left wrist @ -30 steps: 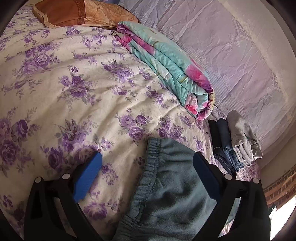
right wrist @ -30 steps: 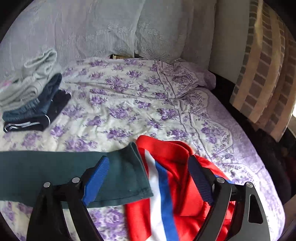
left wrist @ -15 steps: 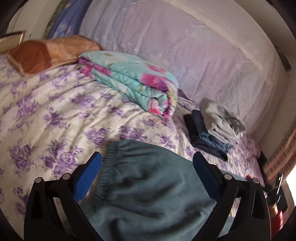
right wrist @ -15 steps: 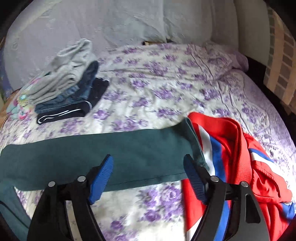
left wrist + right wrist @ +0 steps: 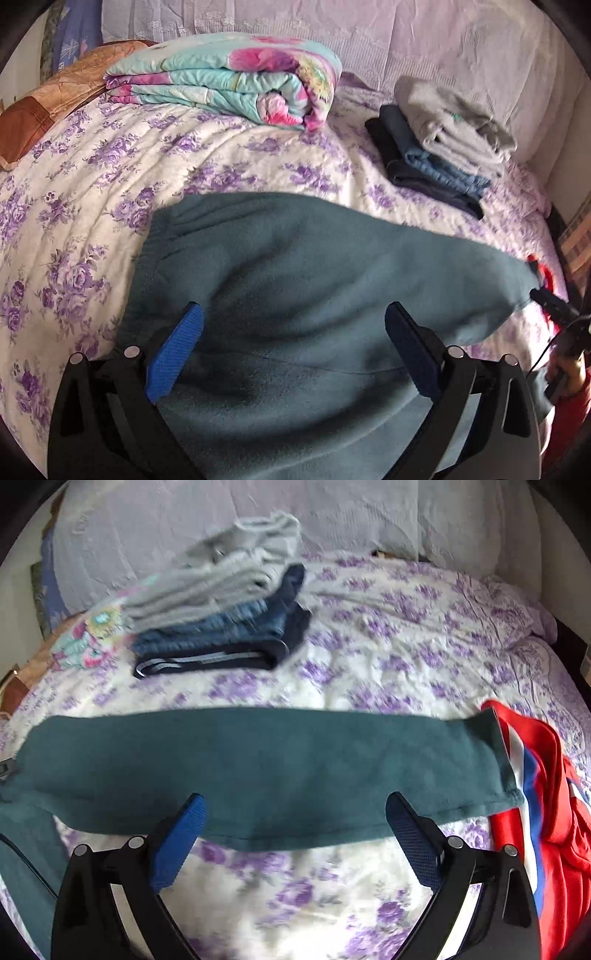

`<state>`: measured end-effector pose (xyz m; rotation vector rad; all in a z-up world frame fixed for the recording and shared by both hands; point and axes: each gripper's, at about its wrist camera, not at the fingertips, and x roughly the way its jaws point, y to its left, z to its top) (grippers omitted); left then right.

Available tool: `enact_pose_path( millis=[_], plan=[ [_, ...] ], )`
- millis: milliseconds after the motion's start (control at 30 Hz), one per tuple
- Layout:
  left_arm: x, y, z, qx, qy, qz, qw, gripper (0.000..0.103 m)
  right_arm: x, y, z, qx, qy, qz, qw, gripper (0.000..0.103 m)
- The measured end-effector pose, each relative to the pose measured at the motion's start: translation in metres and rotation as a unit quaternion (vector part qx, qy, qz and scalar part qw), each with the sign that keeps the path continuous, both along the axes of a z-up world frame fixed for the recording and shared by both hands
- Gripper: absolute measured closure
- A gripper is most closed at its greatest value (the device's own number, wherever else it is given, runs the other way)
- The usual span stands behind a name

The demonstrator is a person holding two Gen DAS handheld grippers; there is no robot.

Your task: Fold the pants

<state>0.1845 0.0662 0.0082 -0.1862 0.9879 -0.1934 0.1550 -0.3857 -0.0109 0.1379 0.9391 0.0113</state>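
My left claw (image 5: 291, 332) is spread wide with nothing pinched in it; its blue pads (image 5: 173, 360) hang just over the seat end of the teal pants (image 5: 295, 295), and I cannot tell whether they touch the fleece. The elastic waistband (image 5: 147, 251) lies ahead and to the left of that claw. My right claw (image 5: 293, 823) is likewise open and empty, hovering at the near edge of the leg, with bare floral bedspread (image 5: 295, 893) between its fingers.

From the right claw, the pants run as one long band straight across in front of me, and the cuff (image 5: 502, 764) at the far right end rests on the edge of a red jacket with a blue and white stripe (image 5: 546, 812). To the lower left, another stretch of teal cloth drops toward the edge of the view, so I judge the legs are laid together lengthwise but not folded across.

Beyond the pants, ahead and left of the right claw, sits a stack of folded clothes (image 5: 225, 620), grey on blue on dark. From the left claw, a rolled floral quilt (image 5: 229, 77) lies farther ahead.

As I read it, the task is early: the pants are spread out and roughly flat. Still left are gripping the cuff end, bringing it over to the waistband, and probably a second fold.
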Motion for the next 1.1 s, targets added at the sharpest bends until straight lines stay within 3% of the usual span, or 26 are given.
enact_pose_path(
  millis=[67,133,233,300,367,467,600,700,767,967,1033,1067,1100],
  plan=[
    [-0.003,0.001,0.009,-0.02,-0.016,0.011,0.9996,0.007,0.008,0.032,0.005,0.007,-0.004,0.038,0.999,0.005],
    [-0.003,-0.011,0.003,0.002,-0.001,-0.009,1.0,0.007,0.018,0.069,-0.004,0.017,0.019,0.083,0.996,0.005],
    [-0.006,-0.037,-0.034,0.109,0.036,-0.054,0.9919,0.007,0.027,0.12,-0.043,-0.006,0.086,0.136,0.987,0.005],
    [-0.01,-0.044,-0.046,0.157,0.03,-0.069,0.9848,0.005,0.024,0.134,-0.049,-0.034,0.078,0.137,0.987,0.003],
    [-0.01,-0.04,-0.03,0.131,0.016,-0.071,0.9887,0.005,0.029,0.125,-0.039,0.003,0.091,0.133,0.987,0.003],
    [-0.006,-0.021,-0.004,0.103,-0.013,-0.074,0.9919,0.005,0.029,0.098,-0.012,0.074,0.052,0.137,0.987,0.003],
    [0.017,0.028,0.014,0.054,-0.013,-0.02,0.9982,0.005,0.042,0.066,0.007,0.077,0.019,0.141,0.987,0.003],
    [0.043,0.071,0.01,-0.007,0.013,0.018,0.9997,0.006,0.058,0.047,0.001,0.089,0.023,0.134,0.987,0.003],
    [0.054,0.084,0.003,-0.022,0.02,0.027,0.9992,0.006,0.066,0.037,-0.005,0.085,0.024,0.132,0.987,0.003],
    [0.082,0.101,-0.034,-0.075,0.066,0.005,0.995,0.007,0.086,0.021,-0.019,0.117,0.028,0.119,0.986,0.004],
    [0.083,0.098,-0.04,-0.085,0.058,-0.002,0.9947,0.007,0.096,0.022,-0.024,0.114,0.032,0.125,0.985,0.004],
    [0.083,0.095,-0.039,-0.087,0.051,-0.014,0.9948,0.012,0.101,0.024,-0.026,0.108,0.034,0.133,0.985,0.006],
    [0.084,0.092,-0.038,-0.096,0.047,-0.025,0.994,0.027,0.107,0.027,-0.028,0.1,0.036,0.143,0.984,0.008]
  ],
)
